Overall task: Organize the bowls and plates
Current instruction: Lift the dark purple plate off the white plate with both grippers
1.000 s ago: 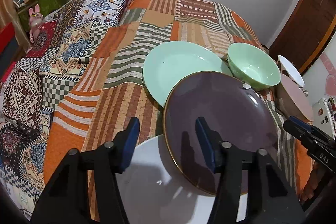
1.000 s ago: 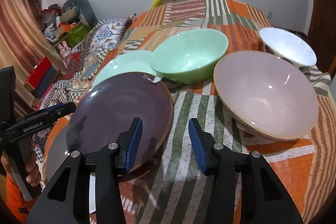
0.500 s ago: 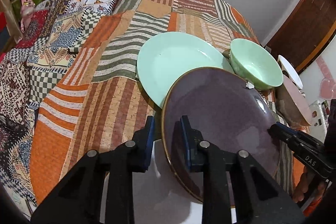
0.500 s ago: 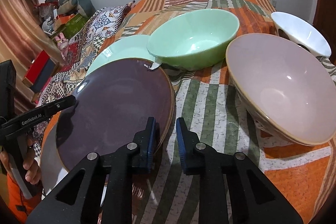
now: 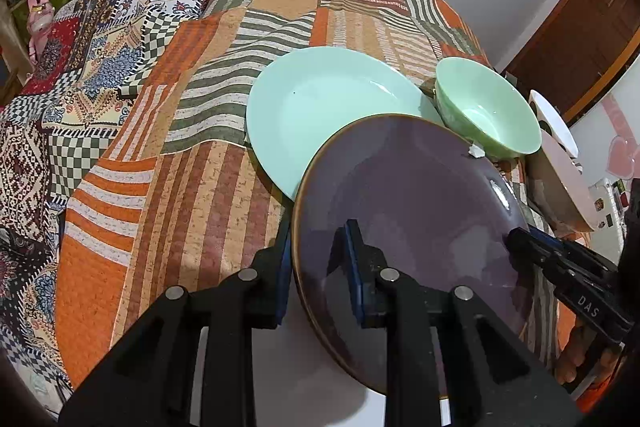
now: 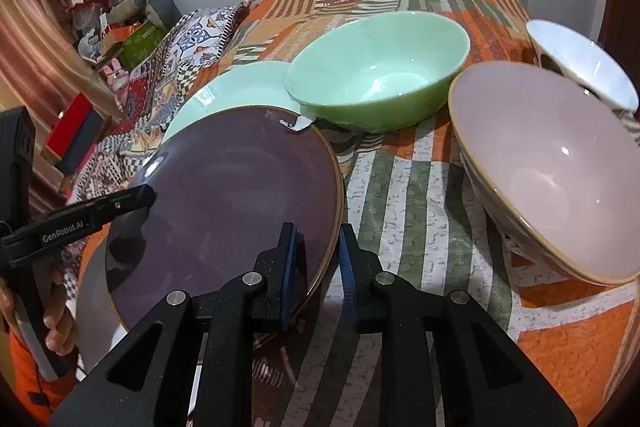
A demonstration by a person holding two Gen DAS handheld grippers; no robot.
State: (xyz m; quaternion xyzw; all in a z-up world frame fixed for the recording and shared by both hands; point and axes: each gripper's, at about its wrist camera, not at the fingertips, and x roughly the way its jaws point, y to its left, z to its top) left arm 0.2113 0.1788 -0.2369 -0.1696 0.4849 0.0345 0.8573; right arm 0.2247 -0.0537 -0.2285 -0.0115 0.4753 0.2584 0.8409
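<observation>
Soft indoor light, fisheye-warped edges, sharp

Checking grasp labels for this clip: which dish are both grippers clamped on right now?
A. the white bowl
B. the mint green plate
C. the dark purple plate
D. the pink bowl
C. The left gripper and the right gripper each pinch opposite edges of the dark purple plate, rim between the blue pads, while the other dishes sit untouched.

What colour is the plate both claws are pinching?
Dark purple plate with a thin brown-gold rim, clearest in the right wrist view.
</observation>
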